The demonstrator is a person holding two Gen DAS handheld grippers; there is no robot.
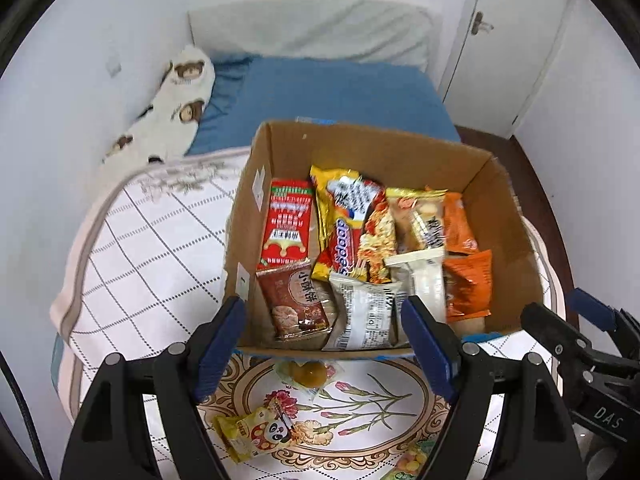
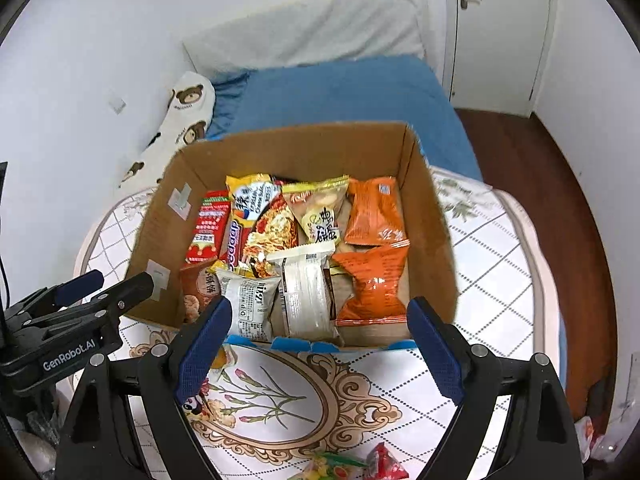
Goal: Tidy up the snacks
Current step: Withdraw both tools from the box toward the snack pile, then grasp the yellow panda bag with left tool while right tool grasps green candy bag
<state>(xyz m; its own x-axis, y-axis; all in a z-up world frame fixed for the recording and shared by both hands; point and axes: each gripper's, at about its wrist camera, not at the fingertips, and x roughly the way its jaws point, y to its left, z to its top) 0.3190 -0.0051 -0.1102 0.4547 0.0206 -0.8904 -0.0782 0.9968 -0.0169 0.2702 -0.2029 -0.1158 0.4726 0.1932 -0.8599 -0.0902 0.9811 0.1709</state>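
Inside cardboard box (image 2: 430, 240), "dapples" packet (image 1: 345, 240), "GenRobot.AI" left gripper (image 2: 102, 286)

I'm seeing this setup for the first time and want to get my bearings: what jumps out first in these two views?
The open cardboard box in the middle, packed with bright snack packets, notably two orange bags along its right side. It sits on a floral quilt where loose snacks remain, such as a yellow panda packet near the front. Both the left gripper and right gripper hover open and empty before the box.

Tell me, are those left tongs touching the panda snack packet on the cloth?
Apart. In the left wrist view the left tongs hang open and empty above the cloth, and the panda packet lies loose between the arms.
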